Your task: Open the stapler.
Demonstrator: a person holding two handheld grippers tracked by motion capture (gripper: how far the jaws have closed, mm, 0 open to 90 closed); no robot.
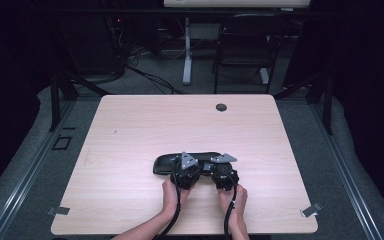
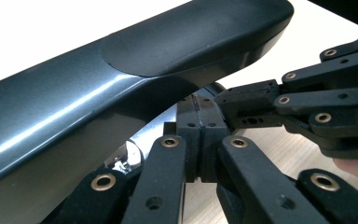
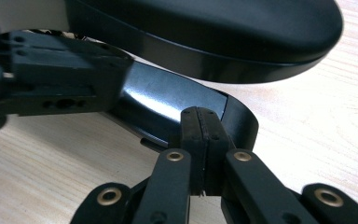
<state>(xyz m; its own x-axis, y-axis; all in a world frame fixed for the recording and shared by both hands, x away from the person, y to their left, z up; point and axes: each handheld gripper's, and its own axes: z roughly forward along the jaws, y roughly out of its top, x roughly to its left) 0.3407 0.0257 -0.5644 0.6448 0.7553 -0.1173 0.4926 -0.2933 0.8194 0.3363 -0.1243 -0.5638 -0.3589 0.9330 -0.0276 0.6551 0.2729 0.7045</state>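
Worktop of pale wood fills the middle of the high view, with a small round cable hole near its far edge. Toward the near edge from that hole lies a long, glossy black case, like a hinged glasses case, flat on the wood. A person's two hands reach in from the near edge, each holding a black gripper pointed at the case.

The left gripper sits at the case's near side, about its middle, a grey three-cornered plate on top. In the left gripper view its fingers are pressed together, right against the dark seam beneath the case's curved lid. Whether they pinch a thin edge of the case or simply touch each other, I cannot tell.

The right gripper sits just beside the left one, at the end of the case on the right hand's side. In the right gripper view its fingers are also pressed together, set against the shiny lower shell just below the lid's rounded end. Again I cannot tell whether anything is caught between them. The left hand and right hand rest low, close above the wood.
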